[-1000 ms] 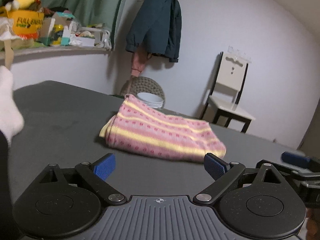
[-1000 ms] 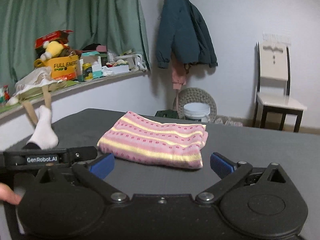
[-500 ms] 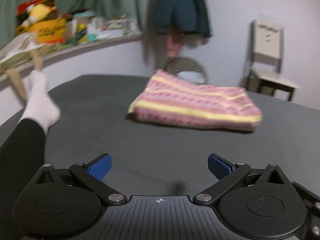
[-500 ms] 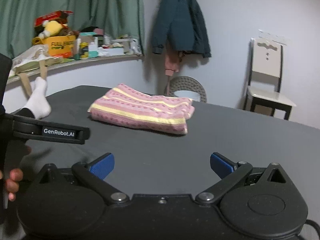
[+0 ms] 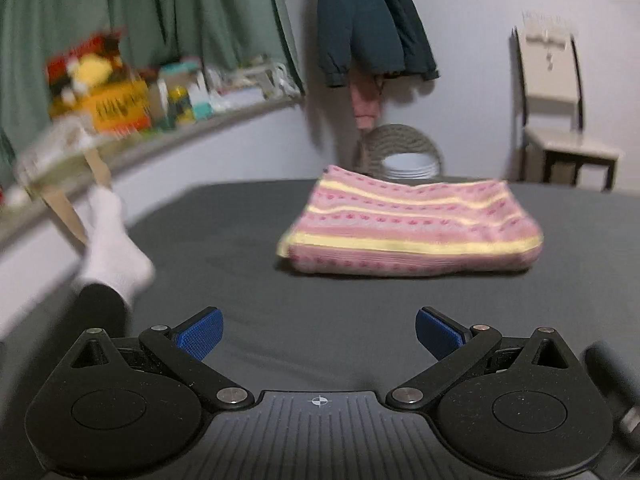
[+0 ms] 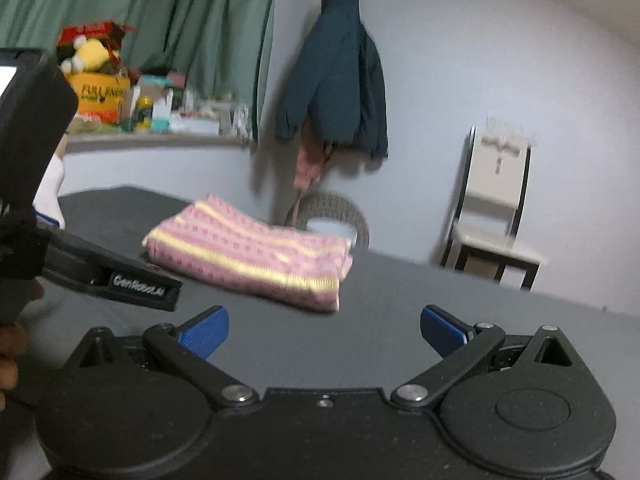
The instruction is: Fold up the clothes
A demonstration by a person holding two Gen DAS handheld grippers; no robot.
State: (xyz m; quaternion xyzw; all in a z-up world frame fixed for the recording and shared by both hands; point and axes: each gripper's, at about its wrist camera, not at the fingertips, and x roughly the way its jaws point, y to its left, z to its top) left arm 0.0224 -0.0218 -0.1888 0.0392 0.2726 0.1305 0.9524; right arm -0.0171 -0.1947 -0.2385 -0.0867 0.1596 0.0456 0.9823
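Both claws, left claw (image 5: 319, 334) and right claw (image 6: 324, 333), wide apart and empty, short of folded pink striped garment (image 5: 412, 228) on grey table (image 5: 240, 248).

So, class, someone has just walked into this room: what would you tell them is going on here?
A person holds a two-finger gripper in each hand over a dark grey surface. A pink and yellow striped garment lies folded on it, untouched. The left gripper and right gripper are both open, empty and short of the garment. The person's white-socked foot rests at the left edge. The folding looks finished.
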